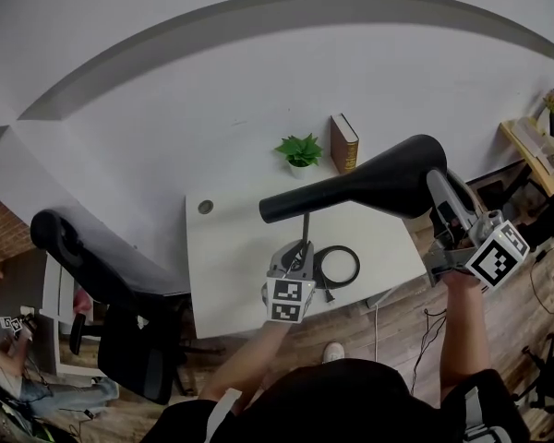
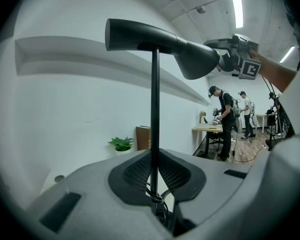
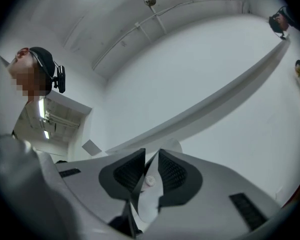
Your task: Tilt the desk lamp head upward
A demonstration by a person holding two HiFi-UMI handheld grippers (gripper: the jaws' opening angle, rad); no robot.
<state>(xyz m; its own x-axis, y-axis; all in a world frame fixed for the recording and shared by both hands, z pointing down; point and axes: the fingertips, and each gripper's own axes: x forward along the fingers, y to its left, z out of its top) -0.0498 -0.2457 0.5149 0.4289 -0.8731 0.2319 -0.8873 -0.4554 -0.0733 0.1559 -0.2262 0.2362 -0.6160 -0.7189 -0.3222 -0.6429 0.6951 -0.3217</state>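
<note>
A black desk lamp stands on the white desk (image 1: 226,275), with a long cone-shaped head (image 1: 369,185), a thin upright stem (image 1: 305,231) and a ring base (image 1: 338,266). My left gripper (image 1: 294,264) is shut on the stem low down; in the left gripper view the stem (image 2: 154,114) runs up between the pads (image 2: 135,174) to the head (image 2: 155,39). My right gripper (image 1: 440,203) is shut on the rim at the wide end of the head. The right gripper view shows its jaws (image 3: 149,176) pinching the thin edge of the shade (image 3: 149,204), whose inside is white.
A small green plant (image 1: 299,149) and a brown book (image 1: 343,142) stand at the desk's back edge against the wall. A black office chair (image 1: 83,257) is left of the desk. Another desk (image 1: 531,146) stands at the right, with people (image 2: 222,119) working beyond it.
</note>
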